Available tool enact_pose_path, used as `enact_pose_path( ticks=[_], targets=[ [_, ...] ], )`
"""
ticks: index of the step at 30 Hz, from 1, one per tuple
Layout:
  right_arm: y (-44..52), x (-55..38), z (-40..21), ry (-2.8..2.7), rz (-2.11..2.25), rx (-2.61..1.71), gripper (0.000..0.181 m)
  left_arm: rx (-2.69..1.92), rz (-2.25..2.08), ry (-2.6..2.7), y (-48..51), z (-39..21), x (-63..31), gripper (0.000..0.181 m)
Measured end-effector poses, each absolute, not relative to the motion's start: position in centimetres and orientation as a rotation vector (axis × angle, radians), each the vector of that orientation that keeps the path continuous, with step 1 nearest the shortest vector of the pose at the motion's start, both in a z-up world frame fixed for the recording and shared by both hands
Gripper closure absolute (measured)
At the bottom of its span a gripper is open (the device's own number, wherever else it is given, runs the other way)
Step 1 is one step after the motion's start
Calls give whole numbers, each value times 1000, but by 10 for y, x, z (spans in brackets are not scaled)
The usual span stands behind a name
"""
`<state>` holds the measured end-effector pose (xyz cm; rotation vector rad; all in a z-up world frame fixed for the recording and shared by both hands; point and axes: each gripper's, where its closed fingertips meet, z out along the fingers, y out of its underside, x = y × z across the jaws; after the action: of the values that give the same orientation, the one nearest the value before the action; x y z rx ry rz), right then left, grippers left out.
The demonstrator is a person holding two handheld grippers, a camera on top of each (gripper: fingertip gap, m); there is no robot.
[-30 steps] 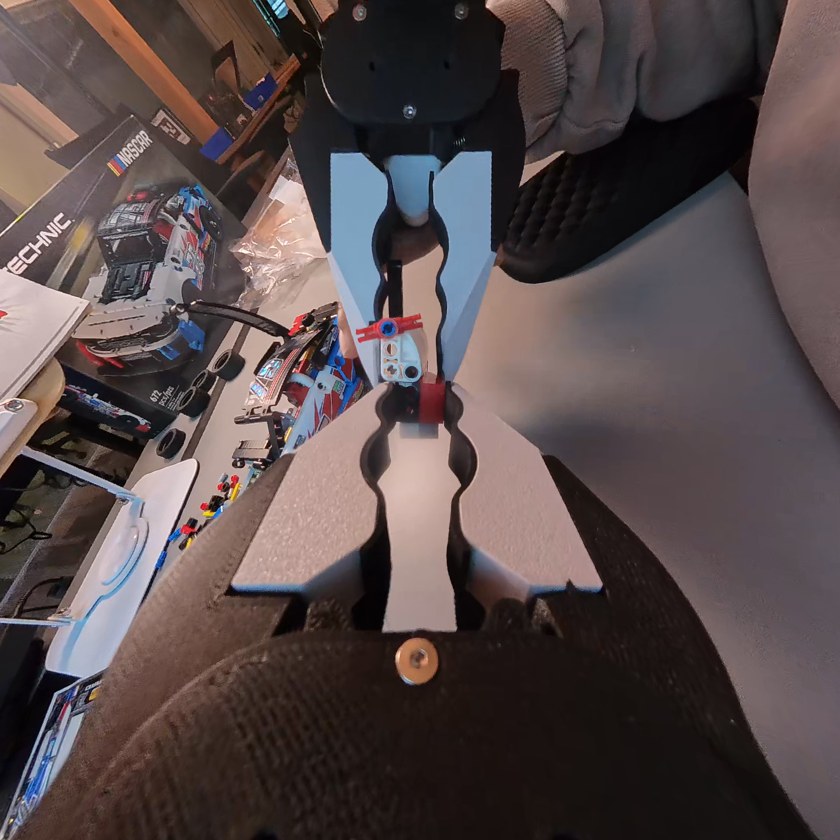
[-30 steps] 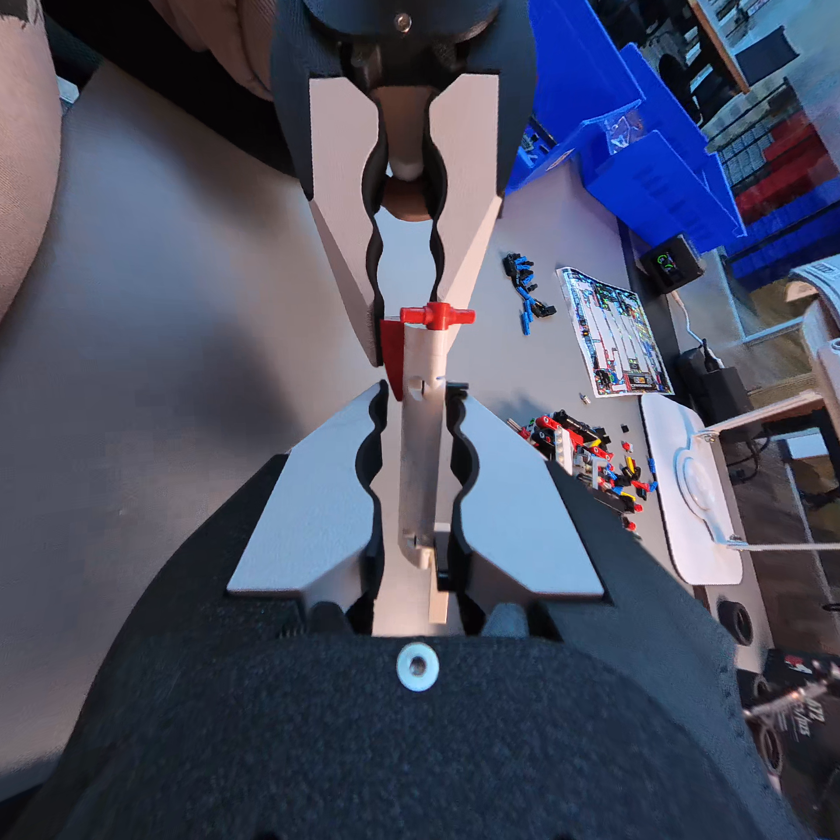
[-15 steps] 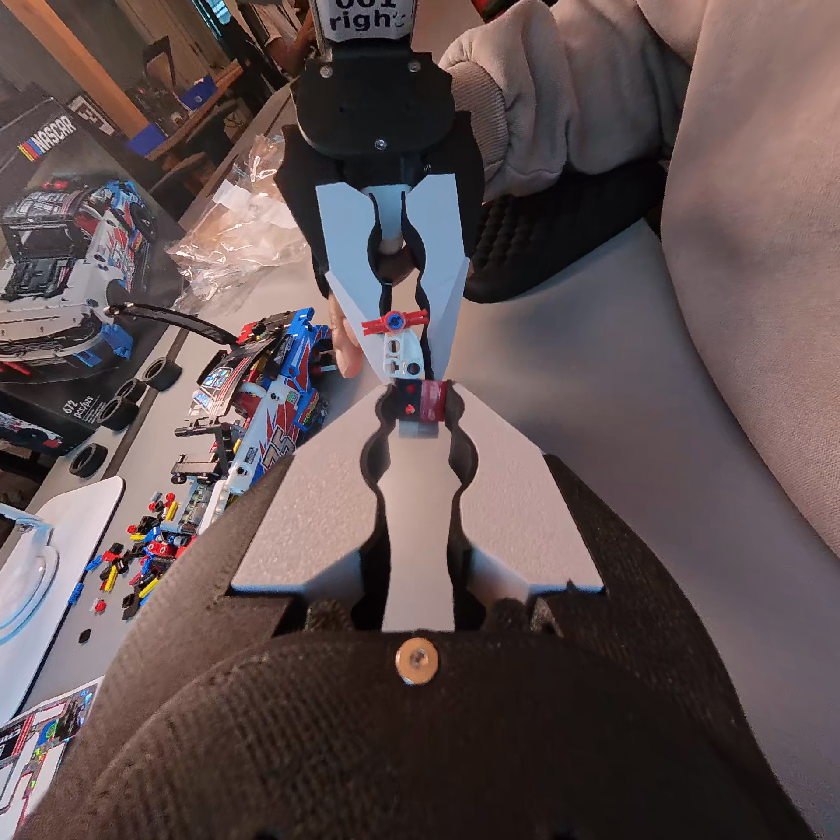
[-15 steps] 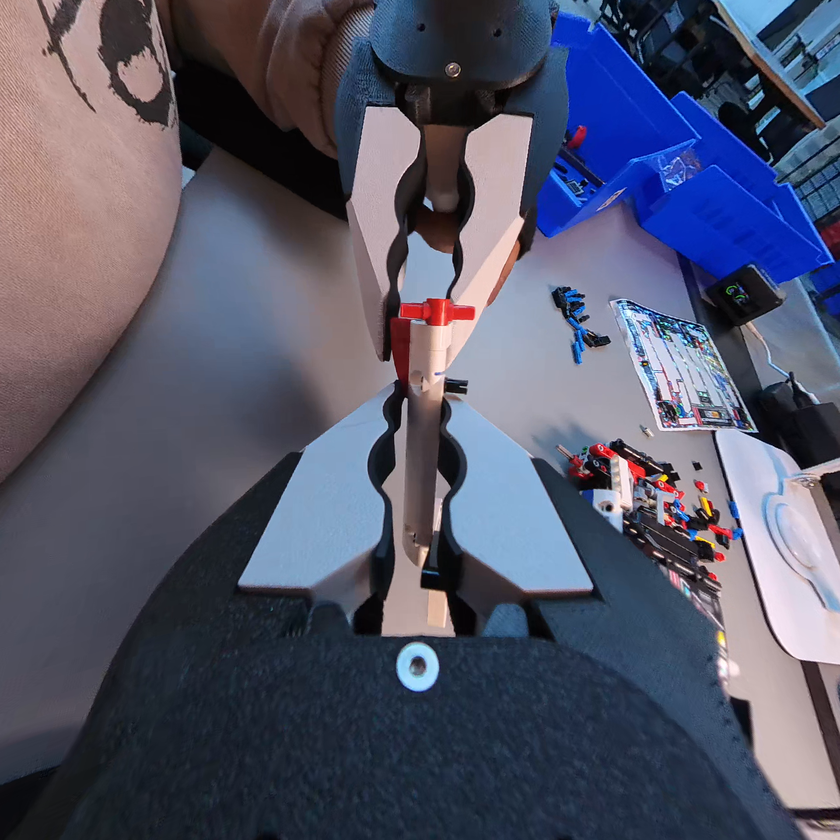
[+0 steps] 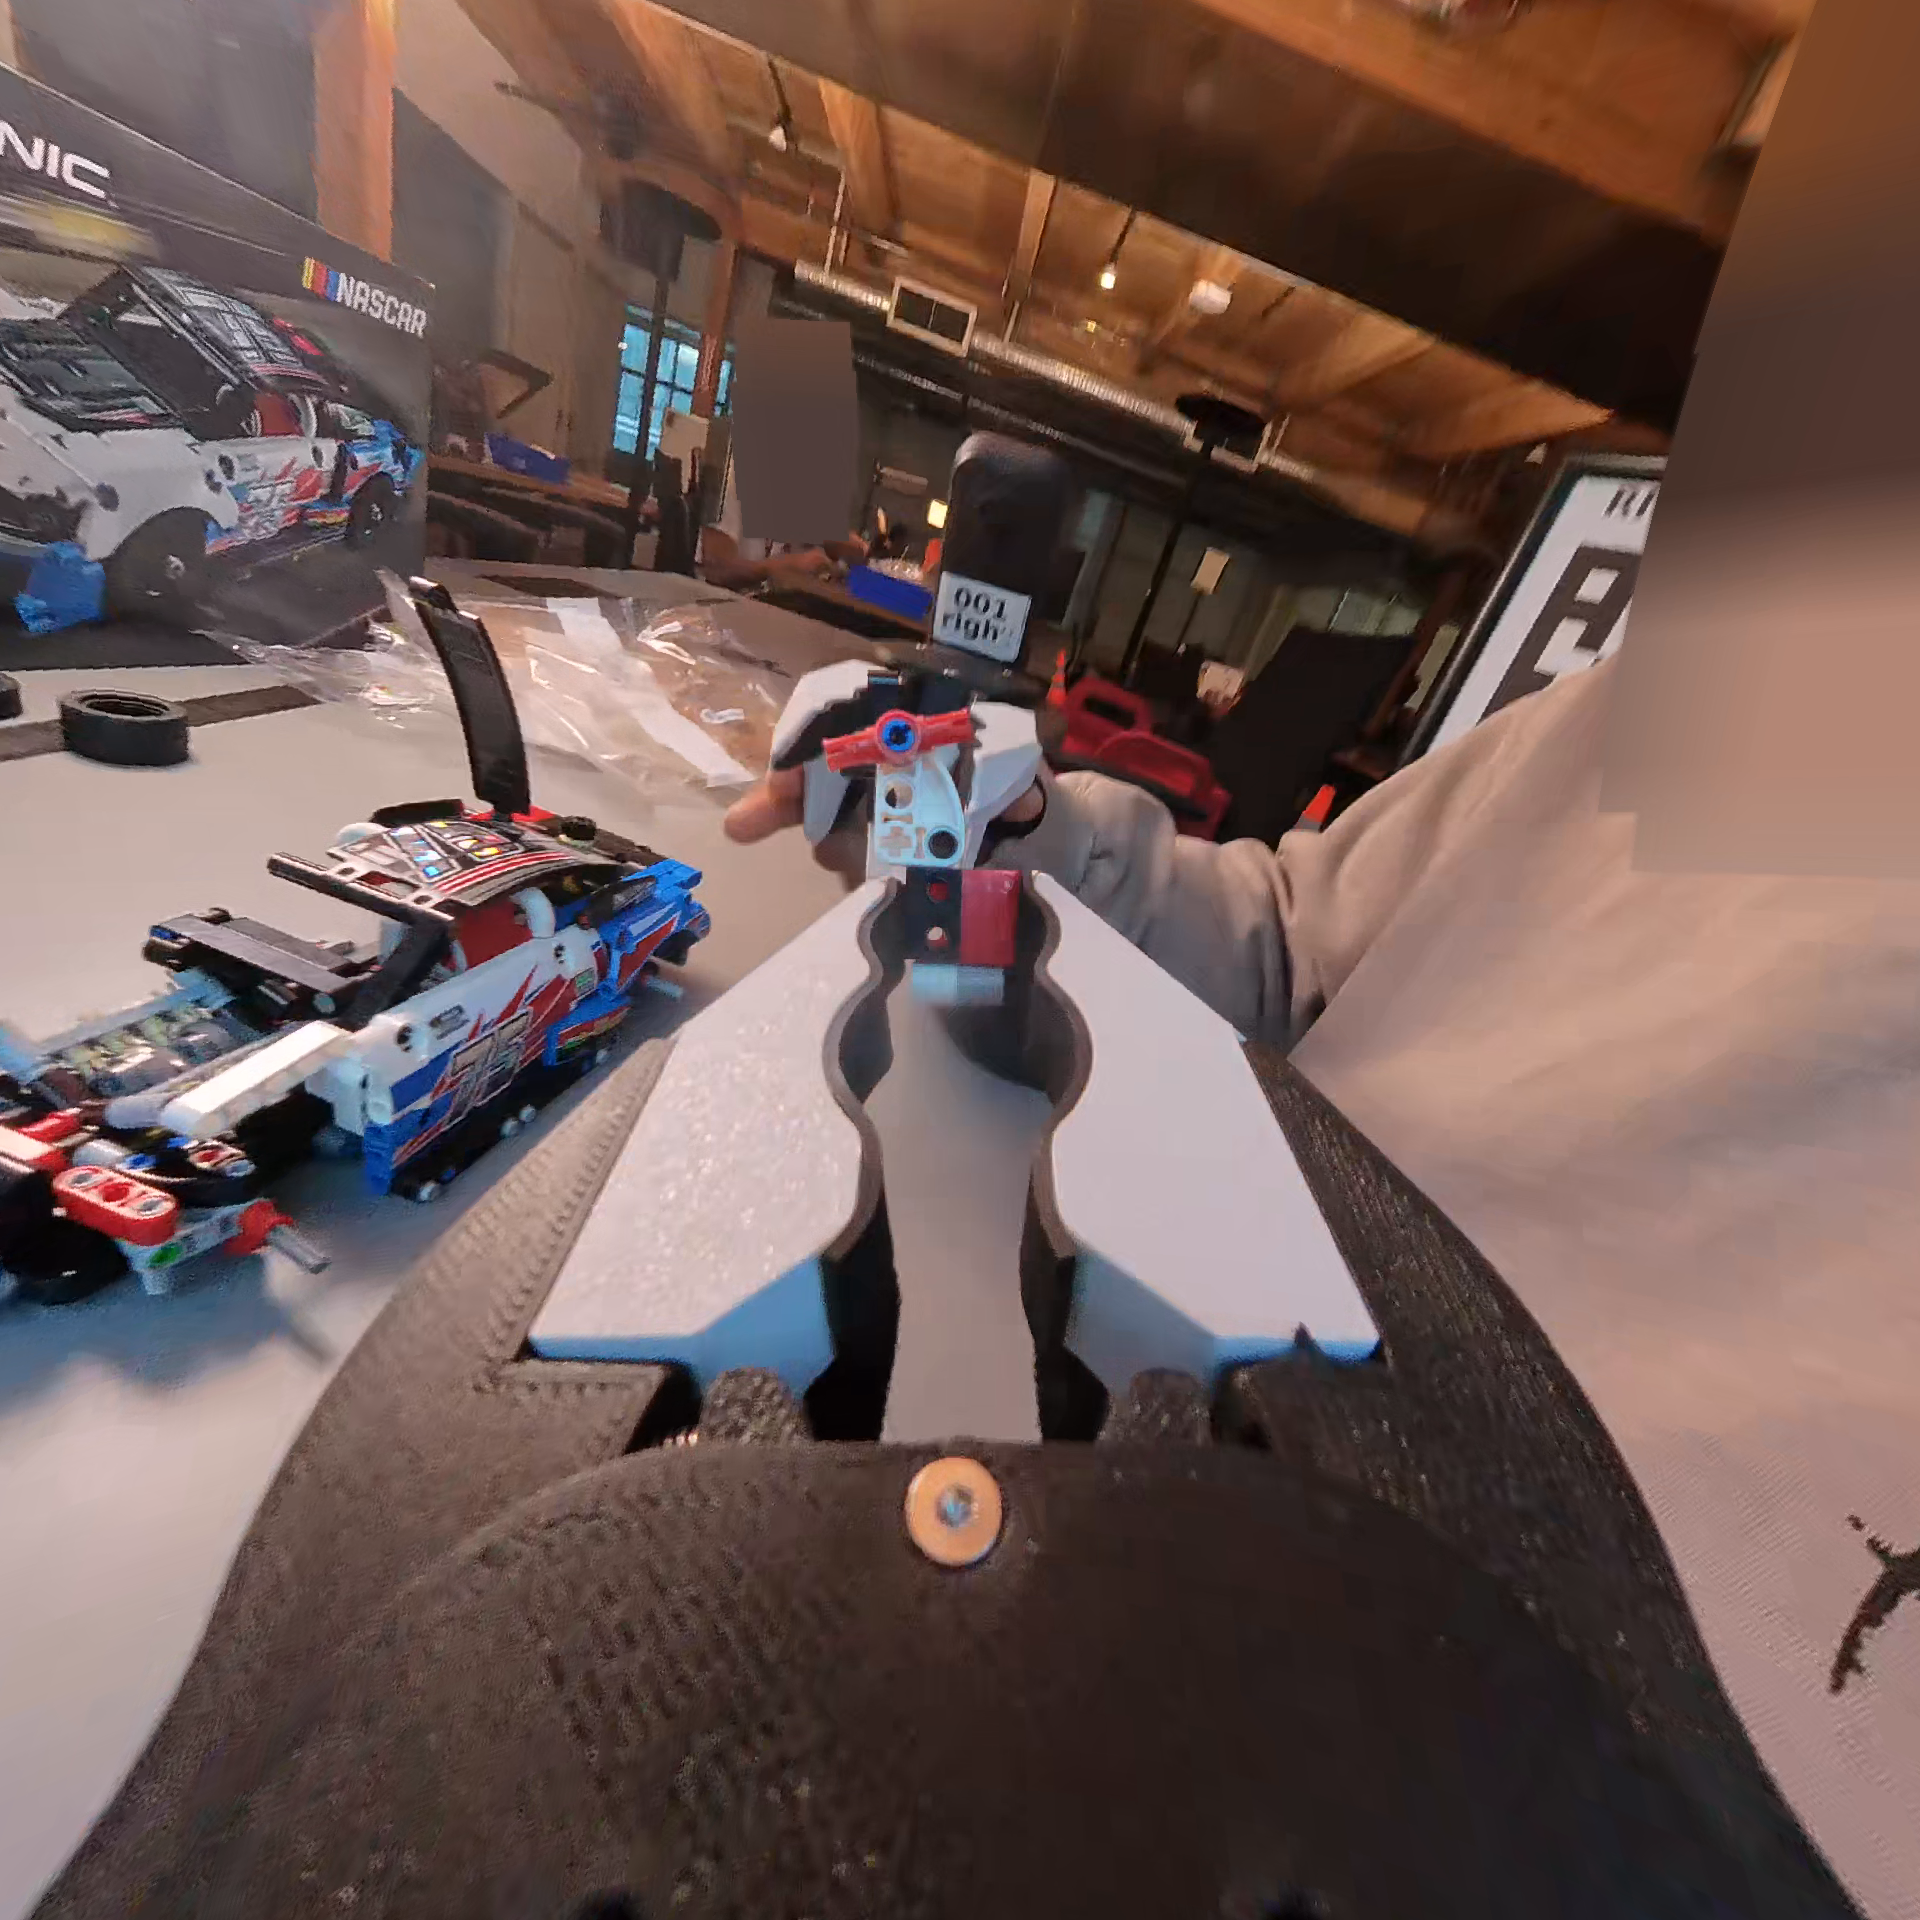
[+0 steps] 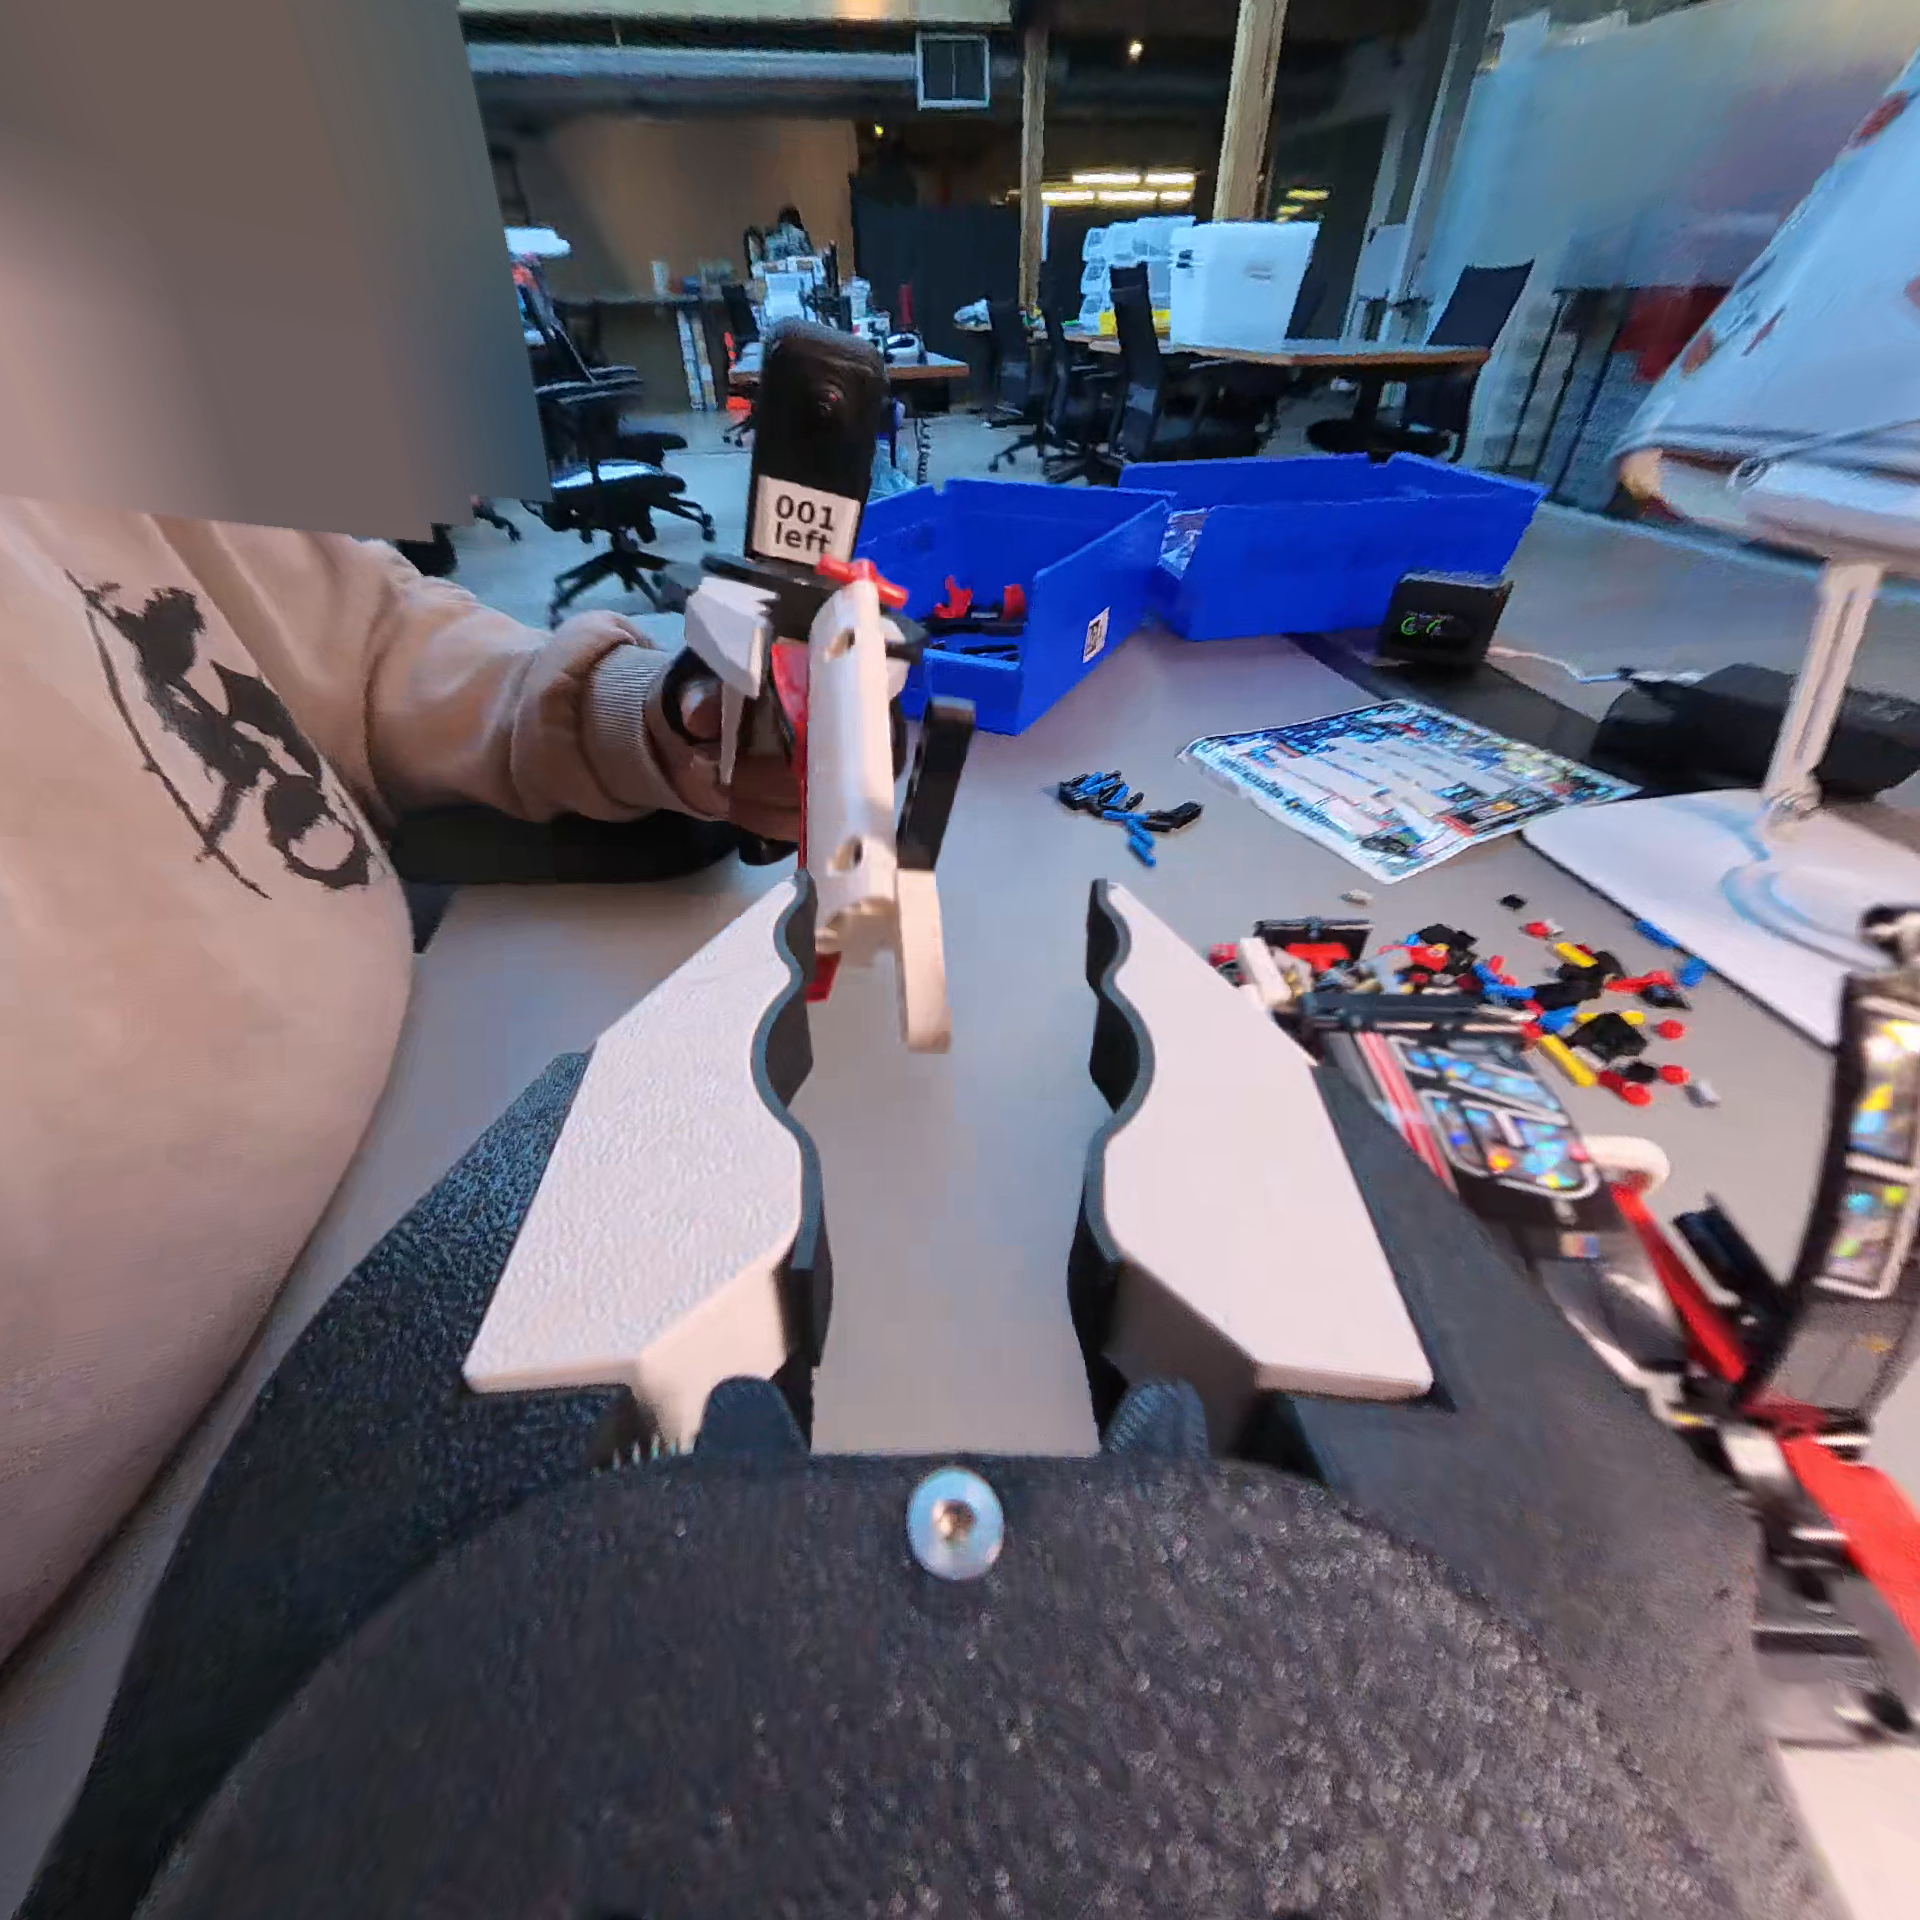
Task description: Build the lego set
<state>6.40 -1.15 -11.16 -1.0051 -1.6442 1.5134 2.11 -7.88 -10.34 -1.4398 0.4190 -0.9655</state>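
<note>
So far, the car [image 5: 416, 997] is sitting half-built on the surface [image 5: 260, 1403]. The left hand-held gripper [image 5: 961, 914] is pinching a small piece [image 5: 956, 914] in the air, the right hand-held gripper [image 6: 945, 904] is gaping wide and empty, and loose bricks [image 6: 1558, 987] are still waiting.

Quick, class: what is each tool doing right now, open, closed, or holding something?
Left tool: closed on the small white-and-red lego assembly.
Right tool: open, holding nothing; the assembly sits just by its left finger.
</note>
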Motion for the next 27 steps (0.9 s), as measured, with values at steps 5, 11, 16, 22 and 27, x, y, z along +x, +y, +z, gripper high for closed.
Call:
enact_pose_path(
  ticks=[5,11,16,22,27],
  targets=[
    [-35,60,-120,-1630,1823,-1103,155,-1379,-1166,245,-72,-100,18,163],
    [-27,51,-127,-1507,2064,-1402,160,-1405,-1413,4,-59,-115,4,164],
    [-20,47,-135,-1391,2228,-1594,160,-1456,-1457,-58,-55,-125,0,161],
    [-12,44,-137,-1315,2228,-1651,160,-1559,-1416,-61,-54,-138,2,163],
    [-11,42,-139,-1332,2161,-1622,159,-1548,-1448,-118,-52,-138,-2,164]
  ],
)
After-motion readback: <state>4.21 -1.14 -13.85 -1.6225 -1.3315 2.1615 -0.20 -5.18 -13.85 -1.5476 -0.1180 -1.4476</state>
